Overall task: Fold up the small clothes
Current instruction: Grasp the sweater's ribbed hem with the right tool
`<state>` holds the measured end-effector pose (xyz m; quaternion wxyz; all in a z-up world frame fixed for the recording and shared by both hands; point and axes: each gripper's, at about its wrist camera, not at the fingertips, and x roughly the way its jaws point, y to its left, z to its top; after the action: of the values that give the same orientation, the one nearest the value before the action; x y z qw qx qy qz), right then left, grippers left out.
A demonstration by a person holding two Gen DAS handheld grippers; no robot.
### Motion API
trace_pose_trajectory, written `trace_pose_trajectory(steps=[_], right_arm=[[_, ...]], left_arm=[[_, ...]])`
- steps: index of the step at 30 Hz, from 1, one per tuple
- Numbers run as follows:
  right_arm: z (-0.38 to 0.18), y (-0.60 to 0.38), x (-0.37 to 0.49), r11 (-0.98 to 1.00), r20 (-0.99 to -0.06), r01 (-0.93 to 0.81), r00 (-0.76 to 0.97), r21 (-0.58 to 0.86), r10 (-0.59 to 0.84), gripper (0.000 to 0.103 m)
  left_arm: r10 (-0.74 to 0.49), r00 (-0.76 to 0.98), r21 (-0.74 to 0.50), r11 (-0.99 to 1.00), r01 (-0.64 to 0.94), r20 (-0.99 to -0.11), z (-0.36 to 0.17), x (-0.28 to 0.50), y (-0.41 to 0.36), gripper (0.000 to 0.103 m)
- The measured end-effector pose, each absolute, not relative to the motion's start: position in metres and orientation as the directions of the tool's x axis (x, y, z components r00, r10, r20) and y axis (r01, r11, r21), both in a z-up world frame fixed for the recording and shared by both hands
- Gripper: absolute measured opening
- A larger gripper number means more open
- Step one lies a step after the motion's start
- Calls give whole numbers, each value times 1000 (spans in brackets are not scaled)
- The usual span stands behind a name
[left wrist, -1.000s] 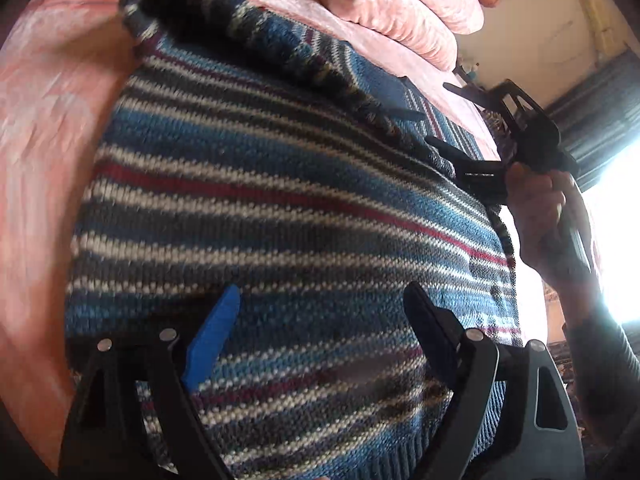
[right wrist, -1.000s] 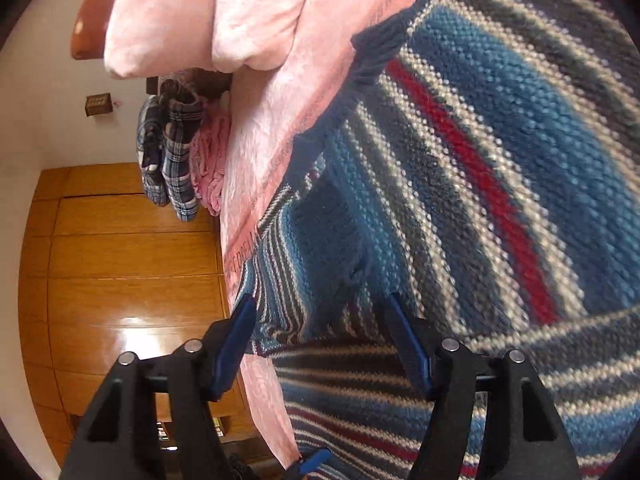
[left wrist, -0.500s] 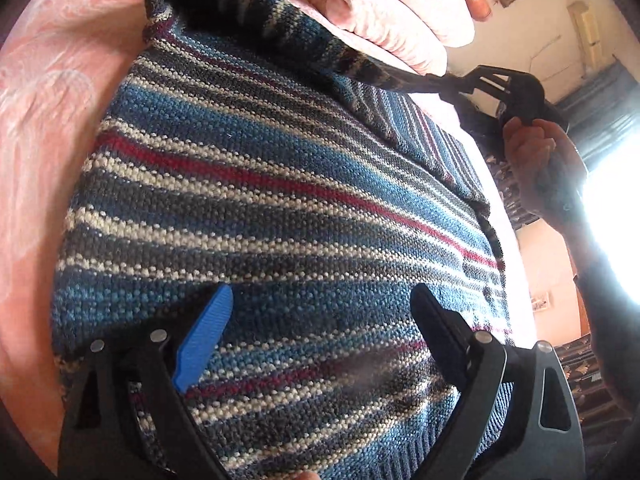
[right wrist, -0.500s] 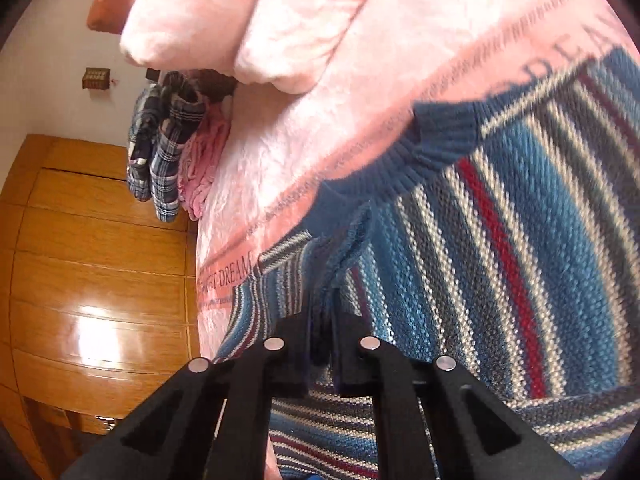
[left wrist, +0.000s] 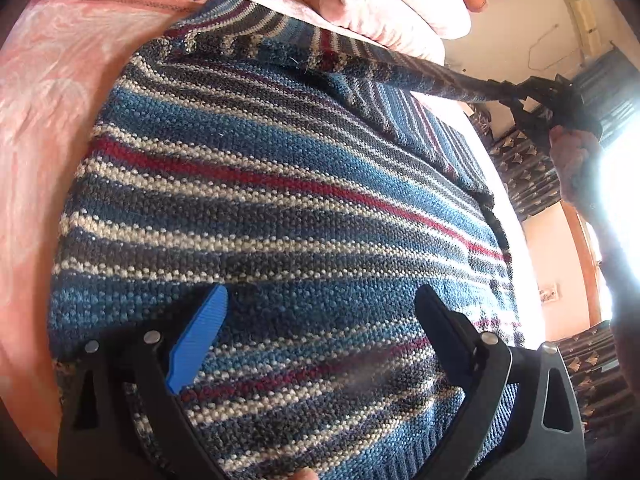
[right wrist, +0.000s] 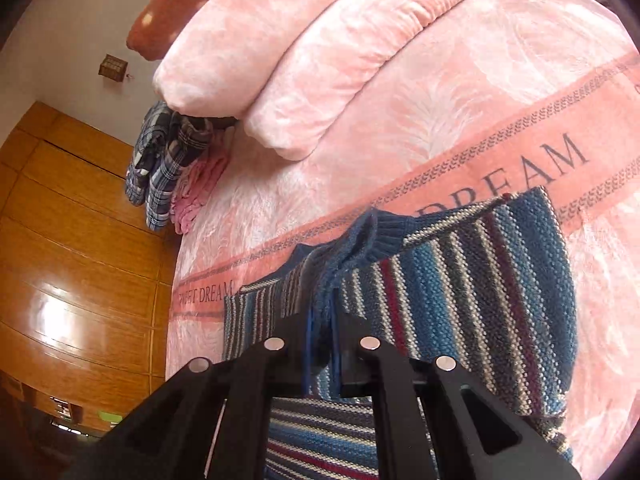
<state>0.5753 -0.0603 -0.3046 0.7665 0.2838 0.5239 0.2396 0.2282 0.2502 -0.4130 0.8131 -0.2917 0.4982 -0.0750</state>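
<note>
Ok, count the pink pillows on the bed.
2, side by side at the head of the bed: the nearer pillow and the farther pillow behind it. More may lie out of view.

This is a bedroom in a home. Under the right gripper lies a bed with a pink blanket (right wrist: 420,92) that carries the printed words "SWEET DREAM". Ahead of this gripper, at the far end of the bed, there are two pink pillows (right wrist: 304,52) side by side, and behind them a brown headboard (right wrist: 160,28) stands against a white wall. To the left of the gripper there is a big wooden wardrobe (right wrist: 72,248) with shiny doors, and some checked clothes (right wrist: 164,160) and a pink cloth hang over the bed edge near it. To the right of the left gripper, a dark patterned curtain (left wrist: 524,176) hangs beside a very bright window (left wrist: 620,184).
</note>
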Motion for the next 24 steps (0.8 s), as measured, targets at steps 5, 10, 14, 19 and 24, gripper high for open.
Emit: trace_pose_trajectory(steps=[5,10,14,19,24], right_arm=[[-348,-75,566,741,-703,-17,303,671,644,7],[-390,-85,562,771,-748,18,258,637,612,9],[-385,-104,558,799,-765,26,309,601,566,15],[-362,-108,564,750,-697,-25,350,661,626,15],[-387,-72,565,732,-703,-81,223,677,675,15]], left_arm=[[-421,485,-556,813,-174,-767,-413,234,244,94],[-438,484,-580,792,-190,-757,-395,249,250,94],[-437,559,-593,795,-127,-705,-357,291,271,94],[-474,583,-641,760,-107,-660,-339,374,310,94],[-571,498,-718,675,-168,-653,-378,433,327,94]])
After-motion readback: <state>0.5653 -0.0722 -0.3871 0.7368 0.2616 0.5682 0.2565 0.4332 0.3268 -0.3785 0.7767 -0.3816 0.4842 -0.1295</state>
